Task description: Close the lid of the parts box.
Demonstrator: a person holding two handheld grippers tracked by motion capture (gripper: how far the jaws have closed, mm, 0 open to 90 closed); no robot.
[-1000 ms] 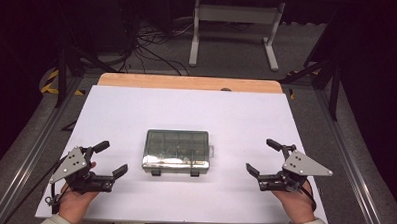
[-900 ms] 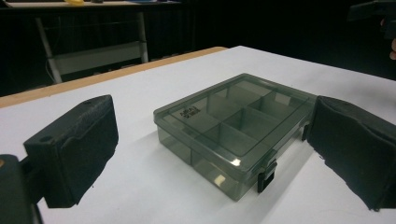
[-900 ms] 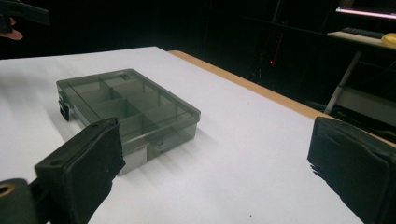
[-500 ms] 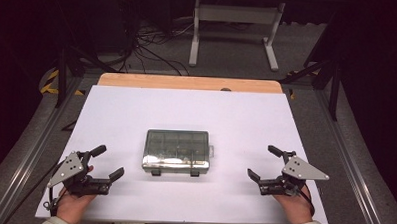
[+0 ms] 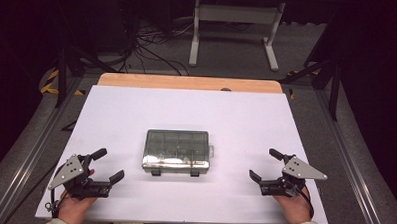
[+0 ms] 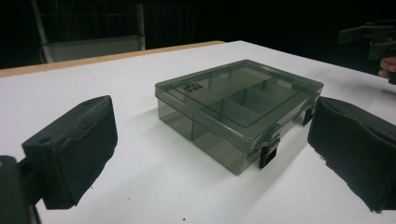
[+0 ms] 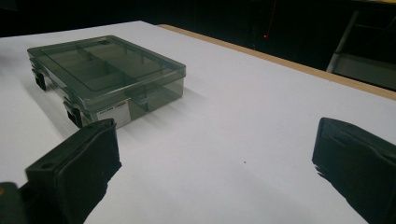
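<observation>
One closed, smoky clear box (image 5: pixel 176 151) with two black latches sits mid-surface (image 5: pixel 136 110), nearer the front edge. Two grippers flank it, left gripper (image 5: pixel 108 165) and right gripper (image 5: pixel 266 165), both spread wide, holding nothing.

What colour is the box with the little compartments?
The box is see-through smoky grey-green, with black clasps. It shows best in the left gripper view.

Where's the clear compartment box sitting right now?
In the high view the compartment box sits closed near the middle of the white table, between the left tongs and the right tongs, touching neither.
</observation>
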